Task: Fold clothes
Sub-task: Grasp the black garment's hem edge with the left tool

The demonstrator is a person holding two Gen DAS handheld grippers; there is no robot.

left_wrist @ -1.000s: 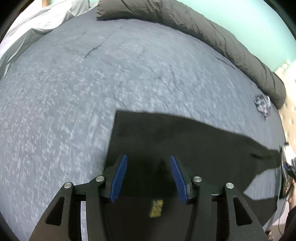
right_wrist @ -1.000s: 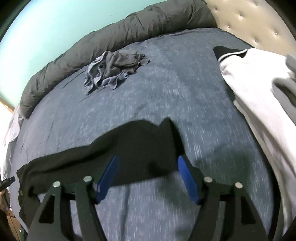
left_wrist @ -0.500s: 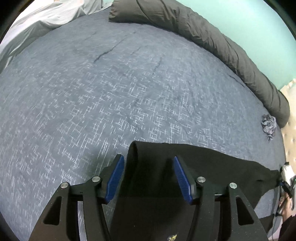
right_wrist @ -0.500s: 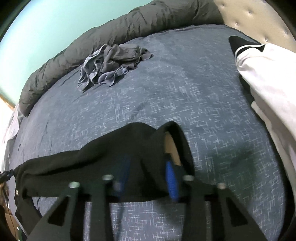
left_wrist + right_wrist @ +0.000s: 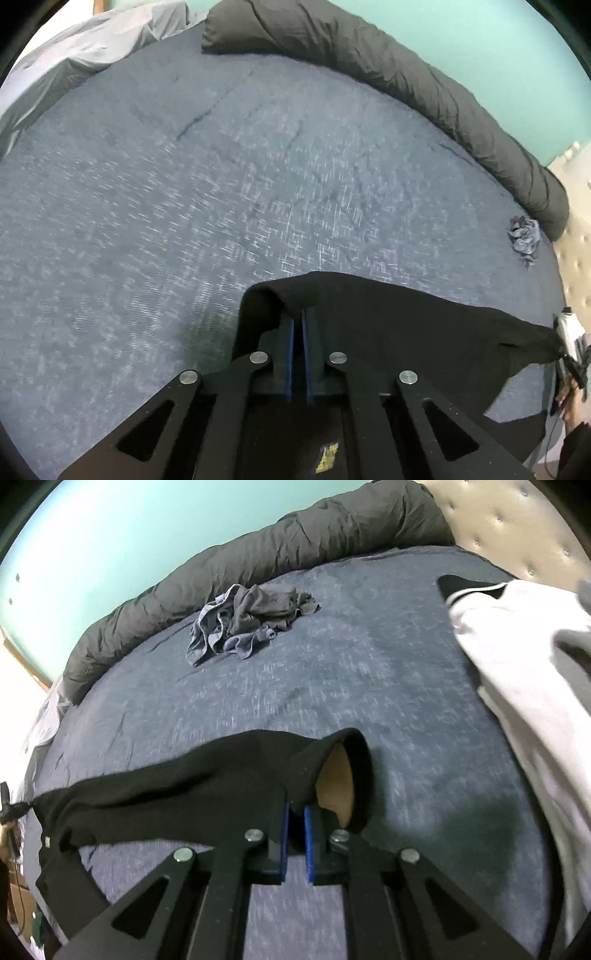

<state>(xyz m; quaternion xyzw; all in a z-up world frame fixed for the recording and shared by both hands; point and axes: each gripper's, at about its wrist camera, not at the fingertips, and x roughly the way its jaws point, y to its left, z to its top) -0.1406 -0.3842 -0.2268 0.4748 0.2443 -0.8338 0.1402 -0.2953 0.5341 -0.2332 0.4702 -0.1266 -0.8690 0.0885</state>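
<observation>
Left wrist view: the left claw (image 5: pixel 297 325) has its blue pads pinched on one corner of the black garment (image 5: pixel 406 332), which runs off to its right across the blue bed (image 5: pixel 184 184). In the right wrist view the right claw (image 5: pixel 295 812) is clamped on the opposite end, just beside an opening that shows a tan lining; the cloth stretches away to its left. The garment hangs between the two claws, low over the bed. To do this step well, I would keep both grips firm, hold the top edge taut and level, and lay it flat ahead of the claws, clear of the crumpled grey clothes (image 5: pixel 247 620) beyond and the white garment (image 5: pixel 517 657) at right.
</observation>
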